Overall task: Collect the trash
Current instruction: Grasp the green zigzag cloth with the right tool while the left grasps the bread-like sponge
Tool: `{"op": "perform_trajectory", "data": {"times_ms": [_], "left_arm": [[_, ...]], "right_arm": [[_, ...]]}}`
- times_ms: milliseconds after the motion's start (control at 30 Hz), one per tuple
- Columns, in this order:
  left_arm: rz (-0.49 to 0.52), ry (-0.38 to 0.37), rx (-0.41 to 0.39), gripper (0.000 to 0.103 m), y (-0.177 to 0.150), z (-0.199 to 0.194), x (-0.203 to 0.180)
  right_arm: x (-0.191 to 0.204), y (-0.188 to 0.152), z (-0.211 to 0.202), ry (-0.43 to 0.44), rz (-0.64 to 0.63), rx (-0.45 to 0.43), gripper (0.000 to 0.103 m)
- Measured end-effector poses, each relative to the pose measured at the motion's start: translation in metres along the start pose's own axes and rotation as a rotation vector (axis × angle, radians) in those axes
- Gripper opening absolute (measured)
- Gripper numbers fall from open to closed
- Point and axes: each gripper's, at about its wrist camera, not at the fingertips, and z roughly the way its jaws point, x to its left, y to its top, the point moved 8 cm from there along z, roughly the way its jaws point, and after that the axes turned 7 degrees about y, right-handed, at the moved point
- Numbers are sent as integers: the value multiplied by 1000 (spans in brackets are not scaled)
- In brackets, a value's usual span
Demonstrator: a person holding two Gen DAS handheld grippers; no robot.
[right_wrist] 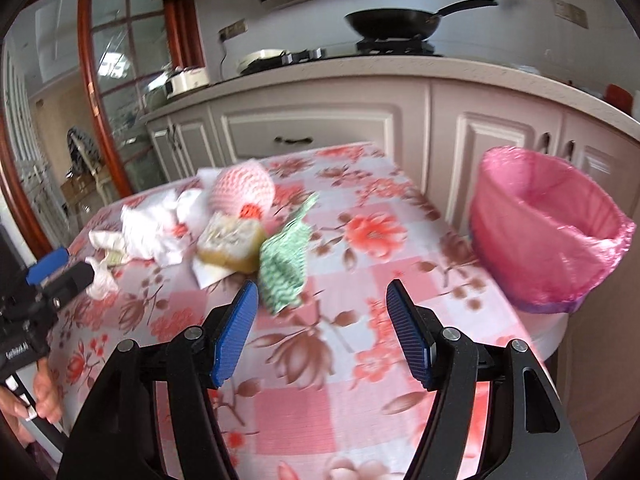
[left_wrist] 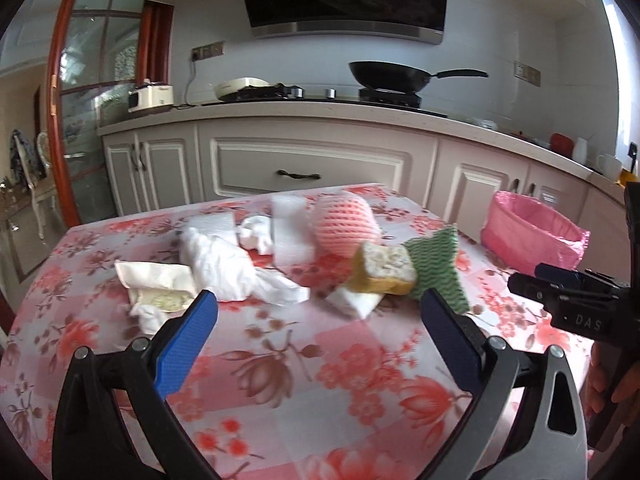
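Trash lies in a heap on the floral table (left_wrist: 280, 360): a yellow sponge (left_wrist: 384, 270), a green-and-white cloth (left_wrist: 438, 268), a pink foam fruit net (left_wrist: 346, 226), white foam pieces (left_wrist: 290, 226), crumpled white tissue (left_wrist: 218, 264) and a paper wrapper (left_wrist: 156, 284). My left gripper (left_wrist: 318, 308) is open and empty, just short of the heap. My right gripper (right_wrist: 322, 294) is open and empty, near the green cloth (right_wrist: 284, 264), with the sponge (right_wrist: 232, 242) beyond. A bin with a pink liner (right_wrist: 548, 232) stands at the table's right edge; it also shows in the left wrist view (left_wrist: 532, 236).
Behind the table runs a kitchen counter (left_wrist: 320, 114) with cabinets, a stove and a black wok (left_wrist: 394, 76). A glass door with a red frame (left_wrist: 60, 120) is on the left. The right gripper's body (left_wrist: 568, 300) shows at the right of the left wrist view.
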Motion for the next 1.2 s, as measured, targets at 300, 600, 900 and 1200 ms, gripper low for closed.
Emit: {"op": "perform_trajectory", "data": {"times_ms": [300, 600, 900, 1200], "left_arm": [[-23, 41, 29, 98, -13, 8, 10], [-2, 72, 20, 98, -16, 10, 12], [-8, 81, 50, 98, -21, 17, 14], [27, 25, 90, 98, -12, 46, -17]], "right_arm": [[22, 2, 42, 20, -56, 80, 64], [16, 13, 91, -12, -41, 130, 64], [12, 8, 103, 5, -44, 144, 35], [4, 11, 69, 10, -57, 60, 15]]}}
